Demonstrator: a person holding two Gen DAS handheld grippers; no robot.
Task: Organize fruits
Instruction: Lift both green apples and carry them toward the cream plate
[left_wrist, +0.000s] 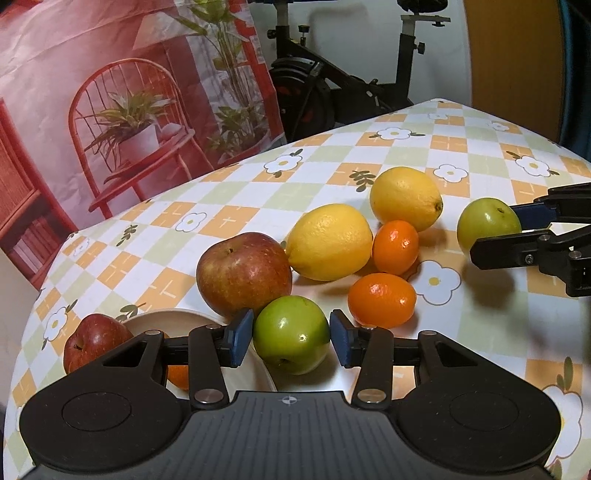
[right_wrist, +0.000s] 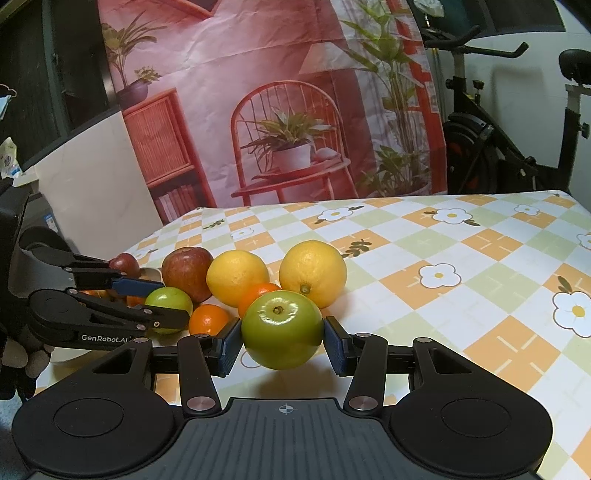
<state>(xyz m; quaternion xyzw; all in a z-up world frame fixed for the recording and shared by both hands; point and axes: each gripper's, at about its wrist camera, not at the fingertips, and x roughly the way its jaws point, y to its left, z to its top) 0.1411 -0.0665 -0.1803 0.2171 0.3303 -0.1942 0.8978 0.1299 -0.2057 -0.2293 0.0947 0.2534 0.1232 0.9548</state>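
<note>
green apples (left_wrist: 291, 334) sit gripped in left gripper (left_wrist: 291, 338) and right gripper (right_wrist: 282, 341)

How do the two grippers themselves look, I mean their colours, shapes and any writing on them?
Both are matte black. Each has a ribbed base plate with a small crosshair mark, two round discs at its sides, and linkage bars with silver pivot pins. The fingers end in blue ribbed pads. Seen from the right wrist, the left gripper bears white "GenRobot.AI" lettering. The right gripper has the same build.
</note>
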